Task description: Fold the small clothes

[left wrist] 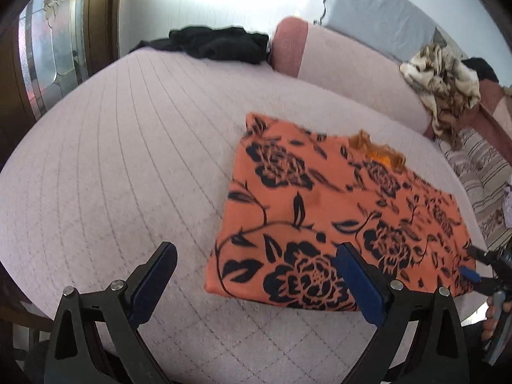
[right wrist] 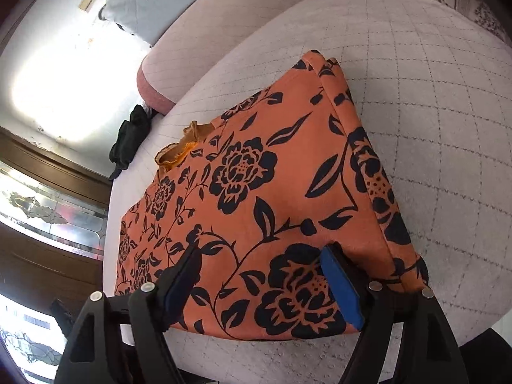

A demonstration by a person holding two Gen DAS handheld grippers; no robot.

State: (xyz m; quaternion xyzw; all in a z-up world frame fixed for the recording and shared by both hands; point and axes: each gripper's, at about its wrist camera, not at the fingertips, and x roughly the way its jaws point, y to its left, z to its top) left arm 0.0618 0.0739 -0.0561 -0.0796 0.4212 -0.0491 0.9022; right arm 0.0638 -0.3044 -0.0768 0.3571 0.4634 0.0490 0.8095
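An orange garment with a black flower print (left wrist: 323,204) (right wrist: 275,198) lies folded into a flat rectangle on the pale quilted bed (left wrist: 112,160). Its frilled neckline sticks out at the far edge. My left gripper (left wrist: 256,268) is open and empty, held above the bed at the garment's near left corner. My right gripper (right wrist: 262,267) is open over the garment's near edge, with the cloth lying beneath the fingers and nothing pinched. In the left wrist view my right gripper (left wrist: 476,268) appears at the right edge, held by a hand.
A black garment (left wrist: 217,44) (right wrist: 128,137) lies crumpled at the far side of the bed. A pink bolster (left wrist: 345,70) and a grey pillow (left wrist: 377,16) sit behind. A brown-and-cream patterned cloth (left wrist: 444,80) is heaped on the bolster. A striped cushion (left wrist: 480,176) lies right.
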